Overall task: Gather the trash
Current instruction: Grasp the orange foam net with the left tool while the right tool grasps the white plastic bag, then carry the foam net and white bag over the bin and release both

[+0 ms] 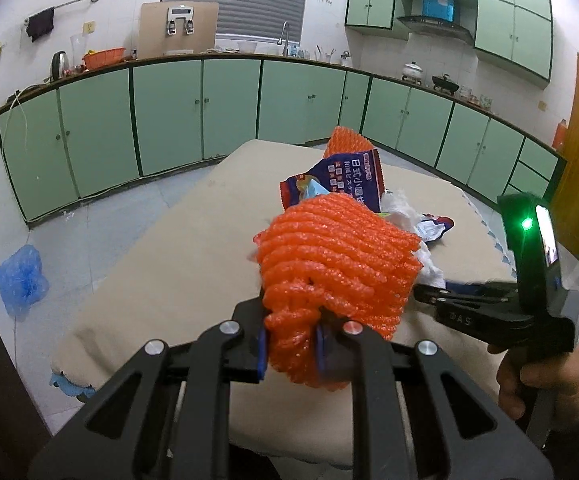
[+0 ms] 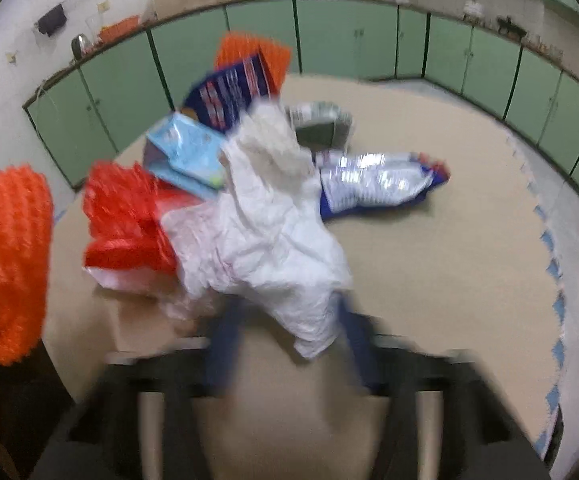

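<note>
Judging the orange foam fruit net (image 1: 337, 256) as featherlight, springy and soft: squashing flat under a pinch without harm, gripping well thanks to the ribbed mesh, best pinched on a bunched end rather than across the puffy middle. Already hanging off the table, lifted clear, with its lower gathered end caught in the left gripper (image 1: 291, 344), whose blue pads are closing narrowly on the foam and pressing it from both sides; bulging up and forward beyond the fingertips.

Judging the white crumpled plastic bag (image 2: 265, 232) as equally light but limp and slippery, likely sliding out of a shallow pinch; better taken deep on a thick fold. Lying on the beige-covered table (image 2: 429, 280), trailing its lower tail down between the fingers of the right gripper (image 2: 289, 320). Standing apart on either side of that tail, with a strip of table showing between one finger and the plastic, so not reading as pressing on it, though heavily blurred.

Spreading outward from the bag: touching a red-and-white wrapper (image 2: 129, 220) beside it, overlapping a light blue packet (image 2: 185, 152) and a dark blue snack bag (image 2: 233, 96) behind, with a second orange foam net (image 2: 253, 56) at the far edge and a silver-and-blue wrapper (image 2: 377, 184) lying just beside, farther across the table.
</note>
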